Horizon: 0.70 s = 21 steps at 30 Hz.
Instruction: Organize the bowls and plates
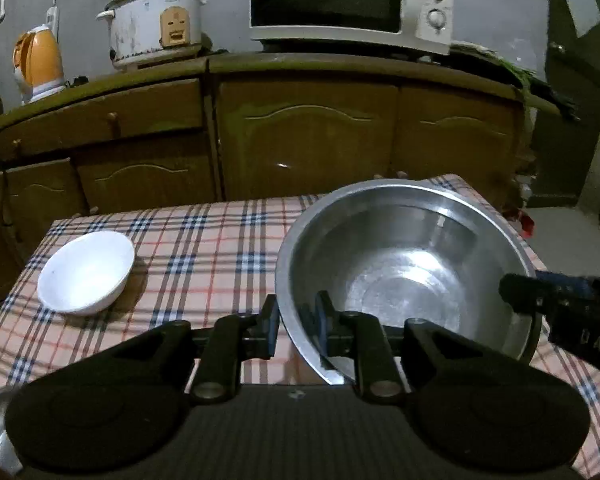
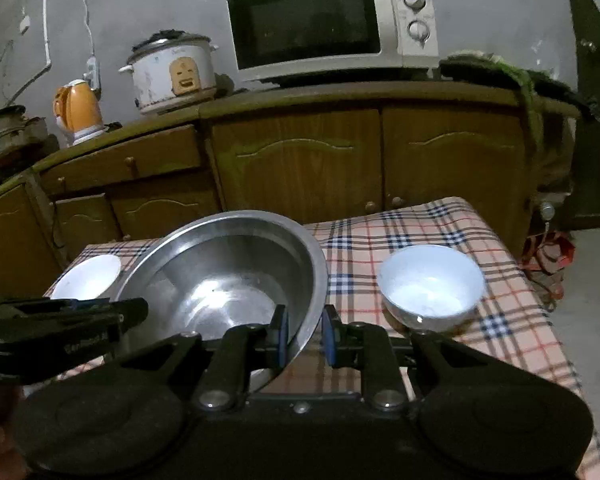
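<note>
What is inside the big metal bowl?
The steel bowl holds nothing visible, only one finger of each hand-held gripper, left and right. What is under it stays hidden.

Left wrist view. The left tool (image 1: 296, 326) straddles the near-left rim of a large steel bowl (image 1: 404, 272), one blue-padded finger outside the wall, the other inside; whether the pads press the metal cannot be told. The right tool (image 1: 516, 292) reaches in from the right over the bowl's right rim. A white bowl (image 1: 86, 272) sits well apart to the left on the checked cloth of the counter (image 1: 204, 248). Far side: wooden cabinets (image 1: 300, 132) carrying a microwave (image 1: 348, 0), a rice cooker (image 1: 156, 20) and an orange kettle (image 1: 40, 64).
</note>
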{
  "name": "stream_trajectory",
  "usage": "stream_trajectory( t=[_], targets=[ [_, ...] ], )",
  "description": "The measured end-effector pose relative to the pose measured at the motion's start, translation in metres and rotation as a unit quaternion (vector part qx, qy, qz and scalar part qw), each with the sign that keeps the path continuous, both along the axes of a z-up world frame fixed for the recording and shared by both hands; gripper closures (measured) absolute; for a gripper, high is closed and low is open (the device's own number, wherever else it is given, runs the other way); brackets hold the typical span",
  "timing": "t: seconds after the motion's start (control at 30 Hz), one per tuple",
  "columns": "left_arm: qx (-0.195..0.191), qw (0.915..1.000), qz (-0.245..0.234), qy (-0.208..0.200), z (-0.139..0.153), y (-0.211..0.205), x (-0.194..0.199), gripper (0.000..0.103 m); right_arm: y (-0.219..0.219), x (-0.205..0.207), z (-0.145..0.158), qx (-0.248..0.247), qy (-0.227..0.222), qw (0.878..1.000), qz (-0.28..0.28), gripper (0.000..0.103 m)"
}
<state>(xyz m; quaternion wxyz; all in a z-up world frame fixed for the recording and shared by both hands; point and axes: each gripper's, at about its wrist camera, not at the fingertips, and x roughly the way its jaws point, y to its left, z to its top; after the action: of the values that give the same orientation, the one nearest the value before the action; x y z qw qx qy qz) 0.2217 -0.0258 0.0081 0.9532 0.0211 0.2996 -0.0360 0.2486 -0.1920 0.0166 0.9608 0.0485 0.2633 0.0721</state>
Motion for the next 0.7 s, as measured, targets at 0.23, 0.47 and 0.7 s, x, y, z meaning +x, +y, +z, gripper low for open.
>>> stream_trajectory(
  t=[0.23,0.47,0.7],
  targets=[
    [-0.008,0.9999,-0.008,0.000,-0.003,-0.005,-0.043,0.083,-0.006,-0.059,0.003,-0.007,-0.012,1.000,-0.011,0.079],
    [-0.005,0.9996,-0.020,0.017,-0.023,-0.013,-0.071,0.083,-0.017,-0.096,-0.018,0.001,0.008,1.000,-0.024,0.079],
    [-0.001,0.9989,-0.023,0.041,-0.051,-0.017,-0.083,0.082,-0.021,-0.113,-0.046,-0.006,0.032,0.999,-0.032,0.079]
  ],
)
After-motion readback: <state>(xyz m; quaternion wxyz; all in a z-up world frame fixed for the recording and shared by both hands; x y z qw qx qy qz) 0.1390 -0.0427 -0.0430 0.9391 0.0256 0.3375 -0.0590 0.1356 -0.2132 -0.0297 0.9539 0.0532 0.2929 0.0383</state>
